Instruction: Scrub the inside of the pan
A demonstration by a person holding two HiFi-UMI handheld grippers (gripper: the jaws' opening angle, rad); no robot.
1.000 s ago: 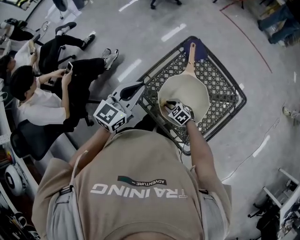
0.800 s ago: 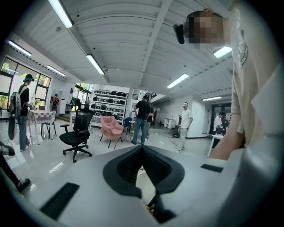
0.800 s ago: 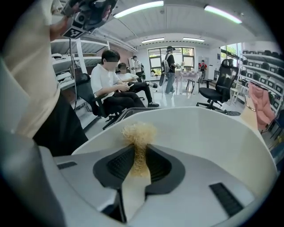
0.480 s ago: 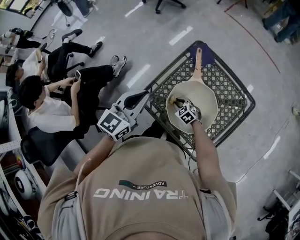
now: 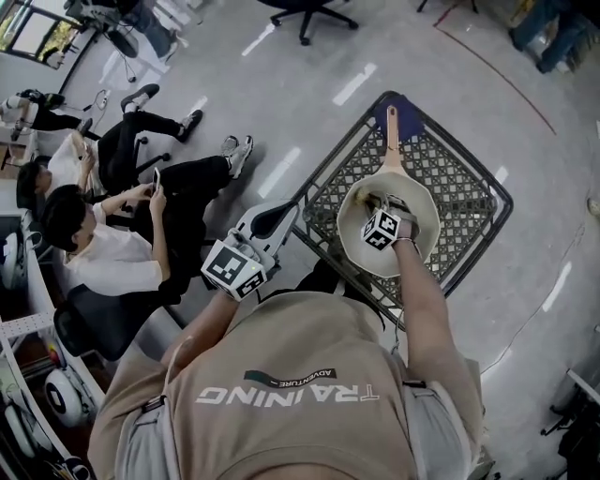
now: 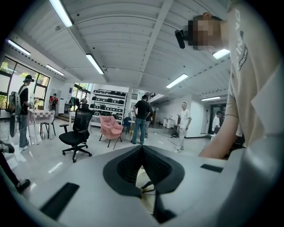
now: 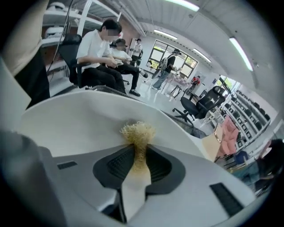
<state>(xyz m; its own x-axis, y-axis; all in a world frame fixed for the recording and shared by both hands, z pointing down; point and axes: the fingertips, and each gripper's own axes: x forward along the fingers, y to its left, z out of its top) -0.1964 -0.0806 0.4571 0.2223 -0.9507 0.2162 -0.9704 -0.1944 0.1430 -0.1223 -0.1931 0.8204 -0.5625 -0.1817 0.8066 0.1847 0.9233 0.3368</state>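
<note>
A cream pan [image 5: 356, 230] with a wooden handle [image 5: 392, 141] rests on a black wire rack [image 5: 459, 192]. My right gripper [image 5: 375, 202] reaches down into the pan near its middle. It is shut on a straw-coloured scrubber [image 7: 138, 132], whose frayed tuft sticks out past the pads against the pan's inner wall [image 7: 75, 124]. My left gripper [image 5: 287, 210] hangs just off the rack's left corner, apart from the pan. In the left gripper view that left gripper [image 6: 142, 150] has its pads meeting with nothing between them.
Two people sit on chairs [image 5: 103, 239] on the floor to the left, close to my left arm. A blue object [image 5: 401, 105] lies under the end of the pan's handle. An office chair [image 5: 305, 11] stands farther off. Shelving [image 5: 23, 375] runs along the lower left.
My right gripper has slid with the scrubber from the pan's left rim towards its middle and turned. The left gripper has stayed by the rack's corner.
</note>
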